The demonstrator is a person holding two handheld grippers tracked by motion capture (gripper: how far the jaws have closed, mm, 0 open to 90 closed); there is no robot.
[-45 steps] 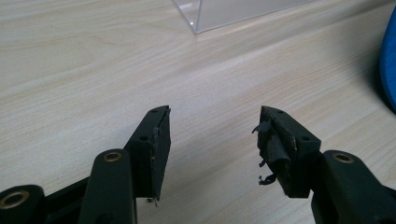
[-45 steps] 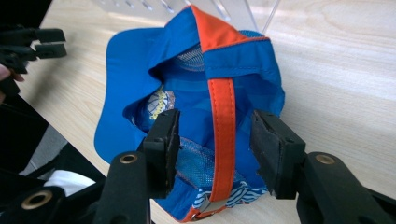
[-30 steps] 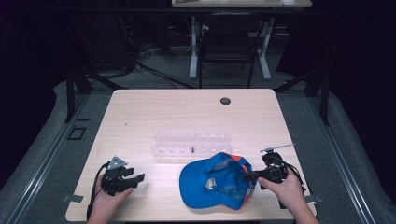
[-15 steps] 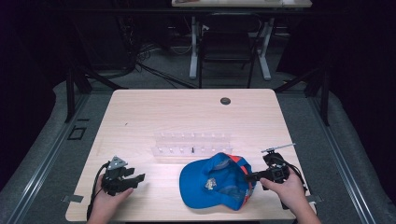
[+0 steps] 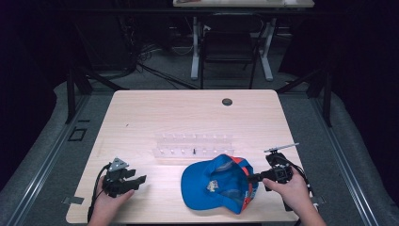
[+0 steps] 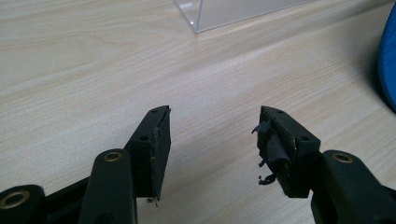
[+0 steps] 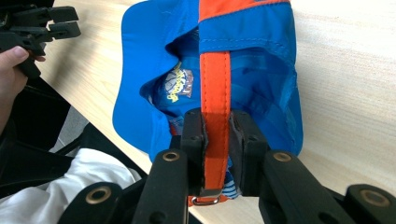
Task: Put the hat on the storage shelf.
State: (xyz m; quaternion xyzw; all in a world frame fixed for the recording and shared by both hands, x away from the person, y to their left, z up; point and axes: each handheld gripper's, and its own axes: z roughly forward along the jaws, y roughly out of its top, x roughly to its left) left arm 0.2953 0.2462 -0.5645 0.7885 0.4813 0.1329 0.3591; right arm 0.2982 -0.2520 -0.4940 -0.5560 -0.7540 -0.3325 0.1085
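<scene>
**While your right tongs grip the strap, the cap lies to their left**

High view: blue fabric cap with orange strap [image 5: 219, 183], near edge, touches your right gripper [image 5: 256, 178]; left gripper [image 5: 137, 181] well apart.

Left gripper view: jaws spread, empty.

Right gripper view: jaws just clenched on the strap [image 7: 215, 112], which runs straight away from you.

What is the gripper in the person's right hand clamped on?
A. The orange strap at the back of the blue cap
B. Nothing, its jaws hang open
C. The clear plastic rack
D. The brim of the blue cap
A. In the right gripper view the right gripper has both black jaws pressed flat against the orange strap of the blue cap, near its metal buckle.
</scene>
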